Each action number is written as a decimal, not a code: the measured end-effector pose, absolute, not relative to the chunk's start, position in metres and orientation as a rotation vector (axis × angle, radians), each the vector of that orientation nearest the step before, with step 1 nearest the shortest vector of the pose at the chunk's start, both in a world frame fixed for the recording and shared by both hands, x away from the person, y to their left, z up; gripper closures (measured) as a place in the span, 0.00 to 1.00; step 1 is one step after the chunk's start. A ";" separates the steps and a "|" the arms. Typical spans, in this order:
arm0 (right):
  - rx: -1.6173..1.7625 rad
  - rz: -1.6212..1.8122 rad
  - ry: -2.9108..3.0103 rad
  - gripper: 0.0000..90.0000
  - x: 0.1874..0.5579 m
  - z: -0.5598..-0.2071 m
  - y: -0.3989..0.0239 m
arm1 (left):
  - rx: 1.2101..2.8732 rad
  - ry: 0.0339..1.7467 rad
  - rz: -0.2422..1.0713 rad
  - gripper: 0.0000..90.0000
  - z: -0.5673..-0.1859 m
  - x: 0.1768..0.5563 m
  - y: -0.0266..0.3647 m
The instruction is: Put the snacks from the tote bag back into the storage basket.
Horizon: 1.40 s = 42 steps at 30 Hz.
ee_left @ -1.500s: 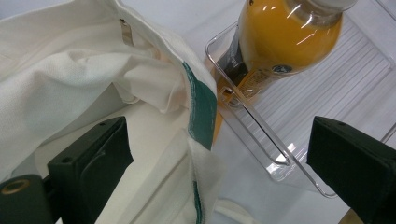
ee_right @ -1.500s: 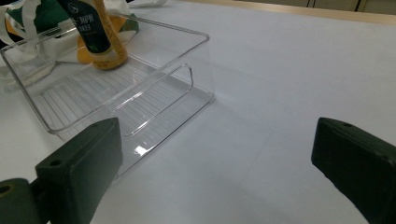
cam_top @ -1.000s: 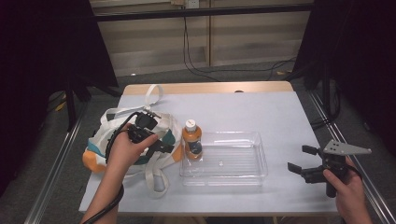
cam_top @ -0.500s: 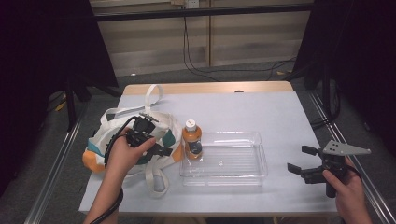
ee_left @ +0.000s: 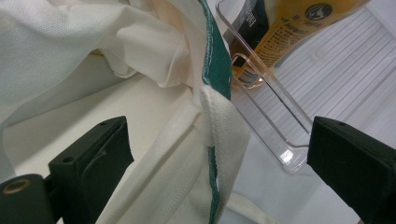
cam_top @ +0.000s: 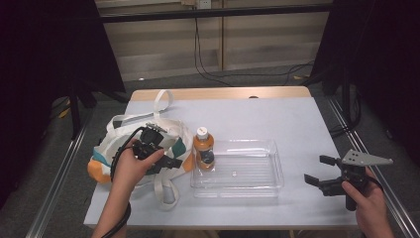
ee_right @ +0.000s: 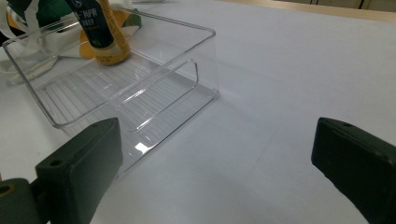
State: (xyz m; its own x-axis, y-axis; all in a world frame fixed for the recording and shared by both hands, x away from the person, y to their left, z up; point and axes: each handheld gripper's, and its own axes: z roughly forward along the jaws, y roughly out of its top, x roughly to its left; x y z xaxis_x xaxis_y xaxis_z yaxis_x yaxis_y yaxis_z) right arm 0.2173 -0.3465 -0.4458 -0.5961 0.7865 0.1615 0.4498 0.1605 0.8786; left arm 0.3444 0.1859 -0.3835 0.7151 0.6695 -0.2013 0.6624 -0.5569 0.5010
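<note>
Even overhead light brightens the table [cam_top: 277, 119]; surroundings fall dark. Glare glints on the clear tray [ee_right: 140, 148]. Near jaws blur softly.

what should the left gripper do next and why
Probably close on the bag's white strap. The left gripper is open, jaws either side of it at the tote bag rim, nothing gripped. The right gripper waits open, apart from the clear tray.

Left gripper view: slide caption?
Open left gripper straddles the tote bag's white strap beside the clear tray.
</note>
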 end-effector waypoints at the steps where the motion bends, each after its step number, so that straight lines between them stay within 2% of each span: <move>1: 1.182 1.411 2.111 0.02 0.217 -0.446 -0.346 | 2.362 1.013 0.021 0.07 -0.384 0.344 0.186; 2: 1.182 1.412 2.113 0.02 0.217 -0.446 -0.346 | 2.324 1.039 0.022 0.07 -0.386 0.343 0.185; 3: 1.187 1.411 2.115 0.02 0.217 -0.446 -0.346 | 2.366 1.000 0.017 0.07 -0.386 0.344 0.187; 16: 1.164 1.376 2.148 0.02 0.216 -0.447 -0.342 | 2.350 0.999 0.002 0.07 -0.397 0.343 0.192; 27: 1.164 1.359 2.147 0.02 0.215 -0.447 -0.341 | 2.279 0.993 -0.005 0.07 -0.403 0.334 0.197; 42: 1.163 1.371 2.146 0.02 0.215 -0.447 -0.342 | 2.229 0.994 0.027 0.07 -0.404 0.330 0.208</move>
